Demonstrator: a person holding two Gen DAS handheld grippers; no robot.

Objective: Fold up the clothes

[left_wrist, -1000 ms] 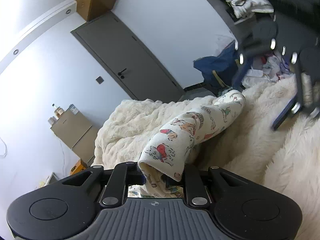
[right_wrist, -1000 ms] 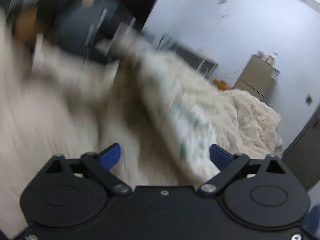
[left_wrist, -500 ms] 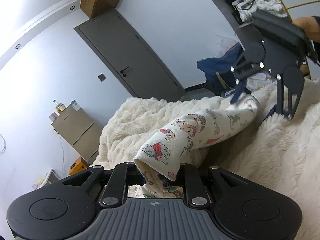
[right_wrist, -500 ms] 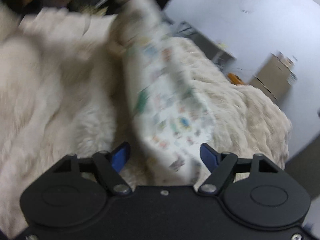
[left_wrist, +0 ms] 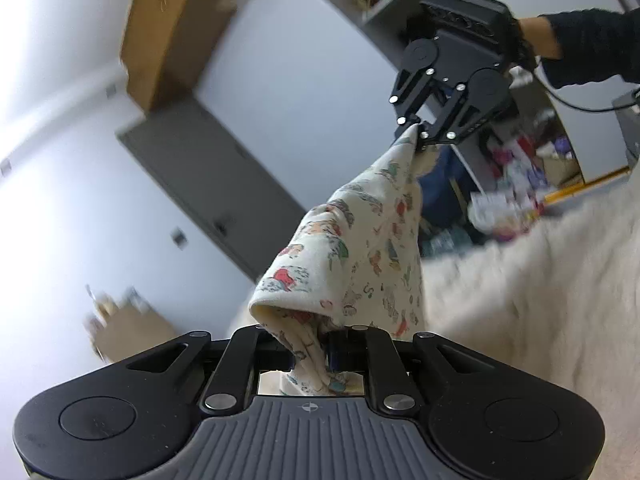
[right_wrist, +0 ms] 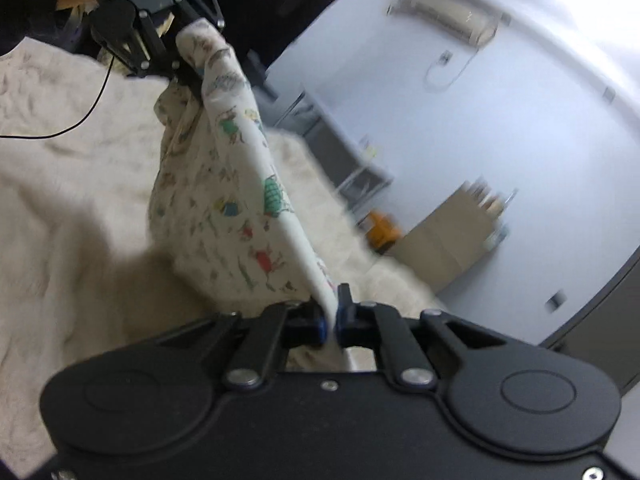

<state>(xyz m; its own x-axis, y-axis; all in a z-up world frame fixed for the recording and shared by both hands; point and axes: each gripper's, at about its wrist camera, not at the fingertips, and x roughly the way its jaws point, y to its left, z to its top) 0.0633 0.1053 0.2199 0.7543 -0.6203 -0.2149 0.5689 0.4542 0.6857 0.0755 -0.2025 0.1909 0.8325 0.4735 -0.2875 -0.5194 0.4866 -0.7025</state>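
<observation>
In the left wrist view a grey door (left_wrist: 208,184) fills the left of the frame. At bottom centre the left gripper (left_wrist: 308,354) is clamped on a bunched end of the printed garment (left_wrist: 360,252), which rises to the upper right, where the right gripper (left_wrist: 416,132) pinches its other end. A furry cream blanket (left_wrist: 540,288) lies at lower right beneath it. In the right wrist view the cloth runs from the upper left down to bottom centre, where the blue pads (right_wrist: 320,322) are pressed together on its edge.
</observation>
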